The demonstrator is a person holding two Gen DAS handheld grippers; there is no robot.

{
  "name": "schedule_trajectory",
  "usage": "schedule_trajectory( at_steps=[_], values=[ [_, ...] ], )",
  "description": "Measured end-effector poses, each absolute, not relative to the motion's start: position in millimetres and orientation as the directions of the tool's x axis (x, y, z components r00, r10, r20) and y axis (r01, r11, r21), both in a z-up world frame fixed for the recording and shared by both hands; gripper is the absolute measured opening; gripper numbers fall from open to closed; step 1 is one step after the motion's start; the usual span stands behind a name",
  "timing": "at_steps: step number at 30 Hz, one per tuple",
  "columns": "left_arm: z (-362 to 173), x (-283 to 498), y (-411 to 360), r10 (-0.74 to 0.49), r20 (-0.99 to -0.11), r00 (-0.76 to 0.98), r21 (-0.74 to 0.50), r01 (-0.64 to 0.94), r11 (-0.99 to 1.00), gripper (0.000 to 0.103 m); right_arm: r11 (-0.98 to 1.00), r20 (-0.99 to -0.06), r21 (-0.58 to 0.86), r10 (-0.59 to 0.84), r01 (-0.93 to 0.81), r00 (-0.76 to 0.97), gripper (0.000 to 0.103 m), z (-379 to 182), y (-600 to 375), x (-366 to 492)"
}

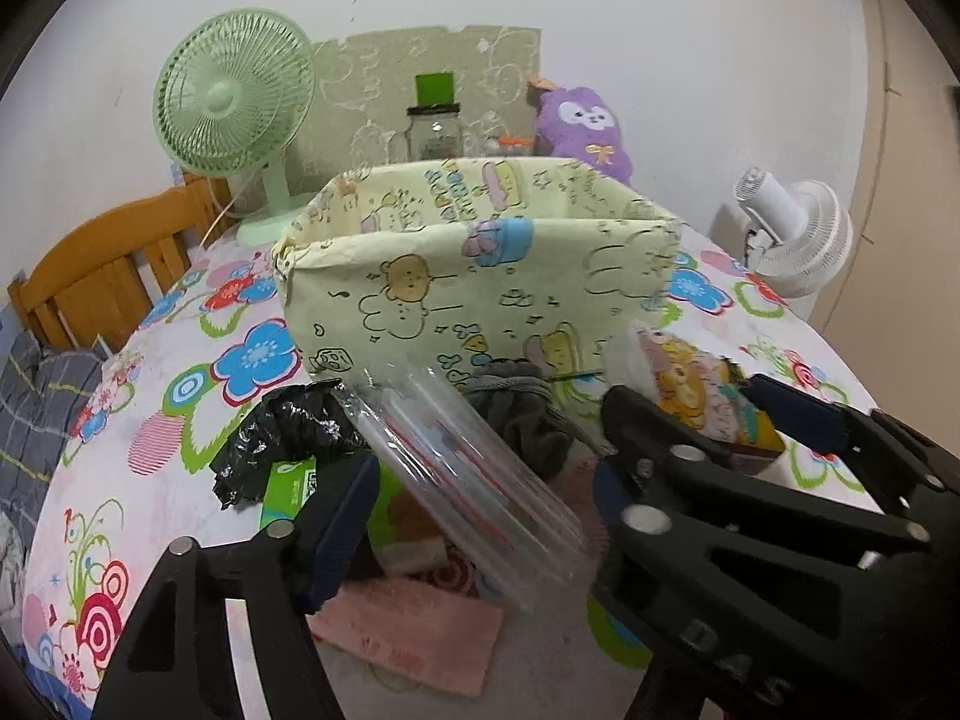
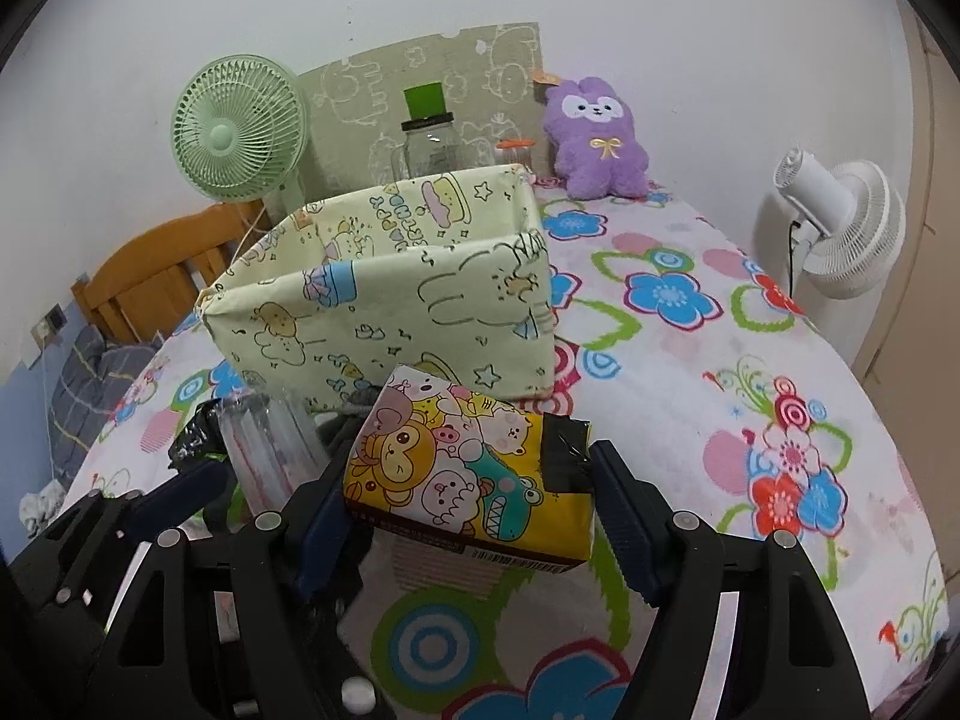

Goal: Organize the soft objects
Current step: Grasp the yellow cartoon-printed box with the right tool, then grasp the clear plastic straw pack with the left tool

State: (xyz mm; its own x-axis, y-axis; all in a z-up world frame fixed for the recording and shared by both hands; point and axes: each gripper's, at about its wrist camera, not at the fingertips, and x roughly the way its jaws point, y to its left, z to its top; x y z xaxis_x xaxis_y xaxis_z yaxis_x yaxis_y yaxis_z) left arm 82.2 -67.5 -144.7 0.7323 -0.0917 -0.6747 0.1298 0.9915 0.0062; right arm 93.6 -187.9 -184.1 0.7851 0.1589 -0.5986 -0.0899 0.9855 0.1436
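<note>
Both views are evenly and fairly brightly lit by soft indoor light from above; the white wall behind looks flat and slightly grey, without hot spots. Shadows are faint and diffuse. Fisheye distortion is strong: the flowered bedspread (image 2: 690, 300) bulges into a dome, straight edges bow, and a black vignette rings every corner. In the left wrist view the clear plastic packet (image 1: 474, 474) is smeared by motion blur and carries pale streaks of glare, and the crumpled black plastic bag (image 1: 282, 432) glints. The cartoon-printed tissue pack (image 2: 468, 468) in the right wrist view is sharp, as is the background.
</note>
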Motion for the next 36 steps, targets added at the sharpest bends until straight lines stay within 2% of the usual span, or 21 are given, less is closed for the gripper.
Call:
schedule_trajectory(
  at_steps=[4, 6, 12, 18, 27, 36],
  values=[
    [-148, 91, -65, -0.100, -0.689, 0.718, -0.013, 0.126, 0.992, 0.066, 0.985, -0.607, 0.147, 0.159, -0.087, 0.778, 0.076, -186, -188, 102],
    [-151, 93, -65, -0.103, -0.695, 0.711, -0.017, 0.127, 0.992, 0.057, 0.985, -0.615, 0.152, 0.162, -0.085, 0.771, 0.076, -188, -189, 105],
    [-157, 94, -68, -0.114, -0.702, 0.703, -0.022, 0.139, 0.990, 0.039, 0.983, -0.638, 0.166, 0.165, -0.076, 0.752, 0.076, -195, -190, 112],
    [-154, 91, -67, -0.133, -0.698, 0.703, -0.037, 0.150, 0.988, 0.028, 0.983, -0.639, 0.170, 0.167, -0.073, 0.751, 0.076, -195, -188, 111],
    [-141, 80, -63, -0.162, -0.675, 0.720, -0.055, 0.169, 0.984, 0.015, 0.985, -0.617, 0.159, 0.158, -0.074, 0.771, 0.076, -182, -183, 99],
    [-123, 68, -60, -0.172, -0.641, 0.748, -0.055, 0.179, 0.982, 0.014, 0.986, -0.586, 0.150, 0.147, -0.072, 0.797, 0.076, -163, -180, 83]
  ],
)
